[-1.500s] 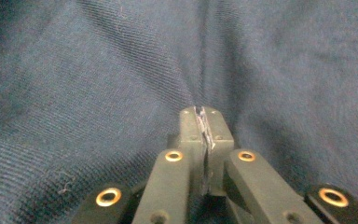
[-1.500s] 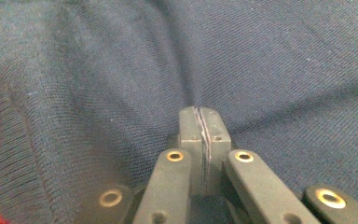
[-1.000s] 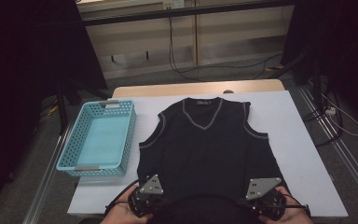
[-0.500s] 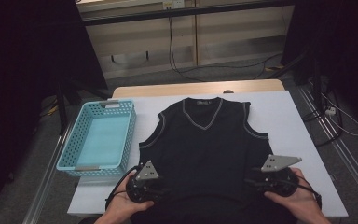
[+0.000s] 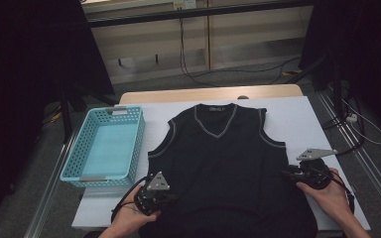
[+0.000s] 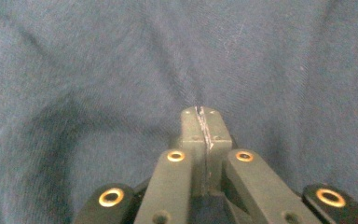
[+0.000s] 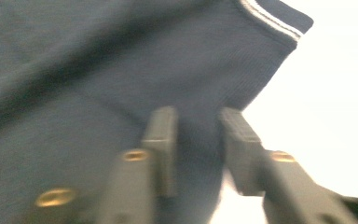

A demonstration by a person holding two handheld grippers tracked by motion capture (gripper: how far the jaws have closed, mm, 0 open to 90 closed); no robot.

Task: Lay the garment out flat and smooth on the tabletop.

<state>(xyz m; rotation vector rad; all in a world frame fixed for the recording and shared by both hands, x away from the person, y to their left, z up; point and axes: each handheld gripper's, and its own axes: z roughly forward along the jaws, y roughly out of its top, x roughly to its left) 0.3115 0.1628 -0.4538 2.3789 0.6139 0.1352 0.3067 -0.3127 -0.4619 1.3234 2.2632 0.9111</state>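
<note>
Both grippers have travelled up from the near table edge since a second ago and spread apart along the garment's sides. One dark navy knitted sleeveless V-neck vest (image 5: 223, 163) with pale trim lies flat, front up, in the middle of the white-covered table (image 5: 297, 116), its hem hanging over the near edge. Two grippers work it. On the vest's lower left part sits the left gripper (image 6: 200, 123), its jaws pressed together against the knit; whether any cloth is pinched between them I cannot tell. At the vest's right side edge, below the armhole, sits the right gripper (image 7: 196, 140), its jaws parted with the fabric edge lying between them, unclamped. One light blue plastic lattice basket (image 5: 74, 158) stands left of the vest.
</note>
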